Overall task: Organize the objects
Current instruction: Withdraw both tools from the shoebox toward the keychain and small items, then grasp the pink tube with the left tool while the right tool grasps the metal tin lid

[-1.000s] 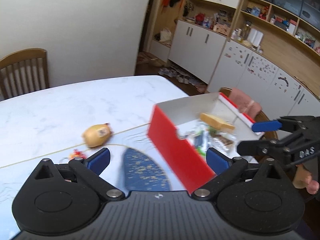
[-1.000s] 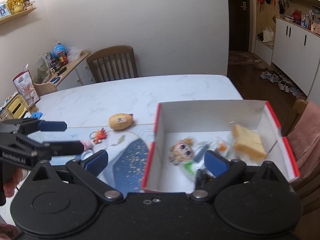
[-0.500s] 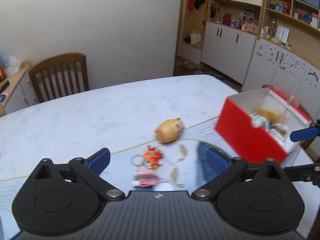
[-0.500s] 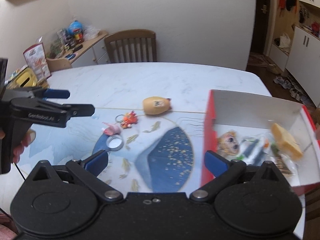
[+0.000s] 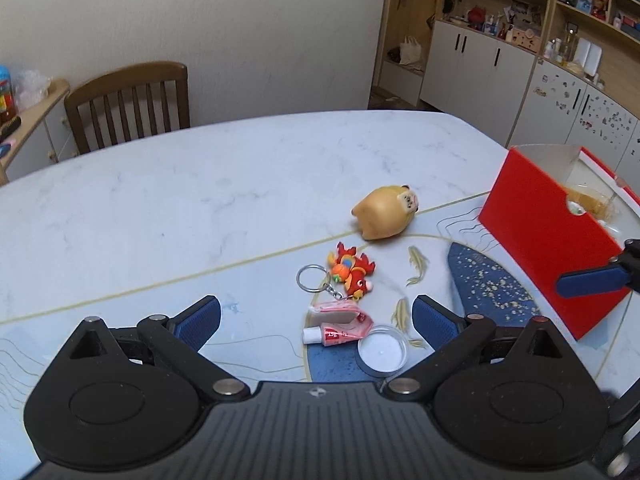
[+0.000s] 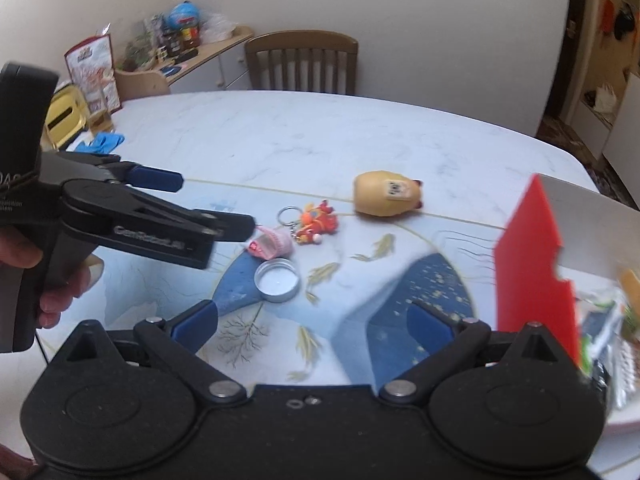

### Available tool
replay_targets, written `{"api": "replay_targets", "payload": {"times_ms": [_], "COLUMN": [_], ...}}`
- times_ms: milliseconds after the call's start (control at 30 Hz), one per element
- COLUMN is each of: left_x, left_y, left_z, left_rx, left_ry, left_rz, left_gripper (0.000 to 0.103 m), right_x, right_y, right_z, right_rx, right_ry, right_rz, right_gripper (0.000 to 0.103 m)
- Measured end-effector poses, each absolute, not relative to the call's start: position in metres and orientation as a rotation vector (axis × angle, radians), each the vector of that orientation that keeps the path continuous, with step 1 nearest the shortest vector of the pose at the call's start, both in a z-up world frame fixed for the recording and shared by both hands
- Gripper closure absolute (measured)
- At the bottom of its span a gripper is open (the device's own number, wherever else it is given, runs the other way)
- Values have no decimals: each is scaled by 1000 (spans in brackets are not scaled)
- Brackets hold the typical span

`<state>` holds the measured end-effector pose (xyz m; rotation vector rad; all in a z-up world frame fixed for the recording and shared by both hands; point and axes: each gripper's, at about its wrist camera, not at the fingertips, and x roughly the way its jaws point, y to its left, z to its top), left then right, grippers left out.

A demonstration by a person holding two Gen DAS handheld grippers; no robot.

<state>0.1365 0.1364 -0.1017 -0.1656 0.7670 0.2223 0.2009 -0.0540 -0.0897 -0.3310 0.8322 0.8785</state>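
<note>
1. The left gripper (image 5: pixel 316 318) is hanging over the worktop (image 5: pixel 168 200) with its jaws spread wide and nothing between them.
2. Just ahead of it, between the two fingers, a pink tube (image 5: pixel 340 330) is lying beside a round tin lid (image 5: pixel 382 354), the two touching or nearly so.
3. A red-orange keychain figure (image 5: pixel 352 270) with a metal ring is lying slightly farther ahead of the left gripper, close to the tube.
4. A tan squishy animal toy (image 5: pixel 386 216) is resting on its side farther ahead and to the right, apart from the keychain figure.
5. The red box (image 5: pixel 548 240) is standing well off to the left gripper's right, with packets and a yellowish item inside; details are blurred.
6. The right gripper (image 6: pixel 314 326) is also hanging over the worktop with its jaws wide apart and empty, above the blue printed patch.
7. In the right wrist view, the left gripper (image 6: pixel 216 206) is showing from the side at the left, its lower finger just above the pink tube (image 6: pixel 272 244), and the tin lid (image 6: pixel 277 280) is lying just ahead of the right gripper's left finger.
8. The red box (image 6: pixel 536 272) is sitting immediately to the right gripper's right.
</note>
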Motion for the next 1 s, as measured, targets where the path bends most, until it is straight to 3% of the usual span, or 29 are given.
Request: {"api": "replay_targets", "payload": {"times_ms": [533,600,767,1000], "left_x": [157,158,158,157], "left_y": [140,140,138,140], "left_z": [-137,-139,-145,-152], "left_rx": [-263,-279,-318,-356], "left_ry": [777,779,794,799], "left_rz": [240,240,243,272], "left_gripper": [2,6,28,43], "right_x": [214,216,219,219], "right_y": [-13,-10,-5,3], "right_z": [-141,-144,-151,-153], "right_rx": [-362,-361,-356,-351], "right_ry": [845,844,854,834], "right_rz": [915,915,914,920], "right_gripper": [32,35,42,50]}}
